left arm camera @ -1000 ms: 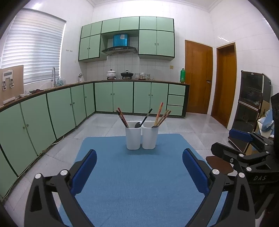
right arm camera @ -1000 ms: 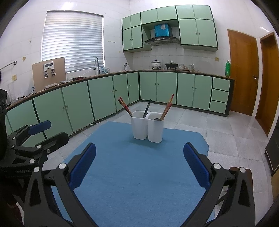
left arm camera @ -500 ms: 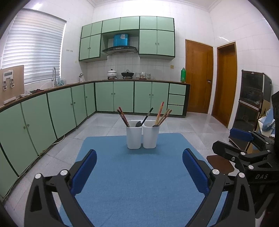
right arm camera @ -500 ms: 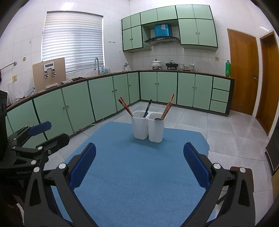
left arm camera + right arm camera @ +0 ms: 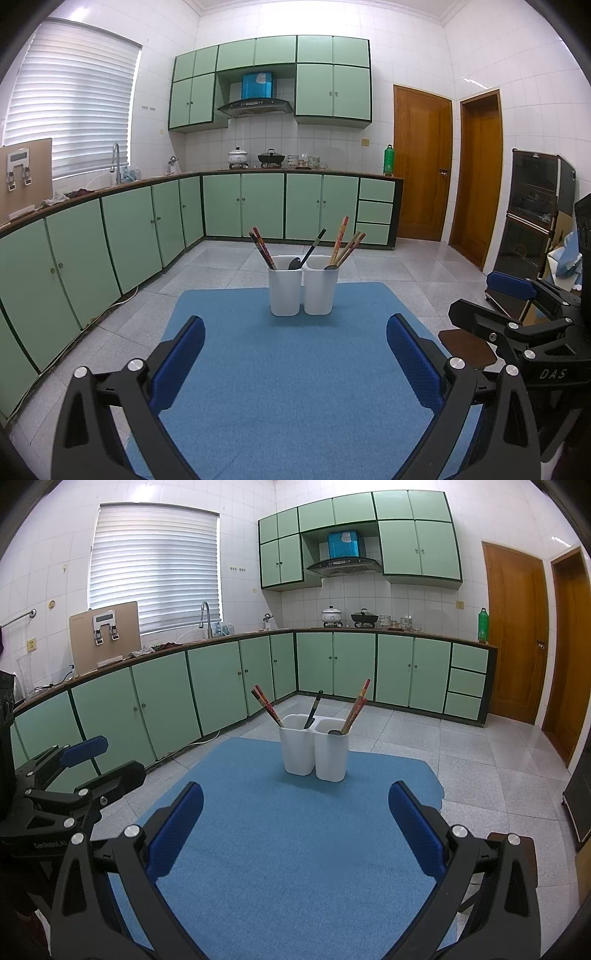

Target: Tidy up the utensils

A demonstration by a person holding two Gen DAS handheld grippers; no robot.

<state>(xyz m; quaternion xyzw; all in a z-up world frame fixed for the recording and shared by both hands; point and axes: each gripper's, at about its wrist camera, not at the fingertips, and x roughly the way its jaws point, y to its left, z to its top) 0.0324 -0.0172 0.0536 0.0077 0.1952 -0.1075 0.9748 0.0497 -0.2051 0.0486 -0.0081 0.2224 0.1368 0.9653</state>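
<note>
Two white utensil holders stand side by side at the far end of a blue mat point(image 5: 288, 387). The left holder point(image 5: 284, 286) carries dark red chopsticks point(image 5: 263, 248) and a black spoon point(image 5: 308, 253). The right holder point(image 5: 320, 286) carries reddish and tan chopsticks point(image 5: 345, 243) and another dark spoon. My left gripper point(image 5: 295, 362) is open over the mat's near half, well short of the holders, nothing between its blue pads. My right gripper point(image 5: 295, 827) is likewise open and empty, facing the same holders point(image 5: 314, 747). Each gripper shows at the edge of the other's view.
The mat lies on a surface above a grey tiled kitchen floor point(image 5: 399, 266). Green base cabinets point(image 5: 147, 225) run along the left and back walls. Two wooden doors point(image 5: 423, 166) and a dark glass cabinet point(image 5: 532, 218) stand to the right. A brown stool seat point(image 5: 467, 349) sits beside the mat's right edge.
Both views have shifted only slightly; the holders sit marginally higher in the left wrist view. Both grippers stay open and empty.
</note>
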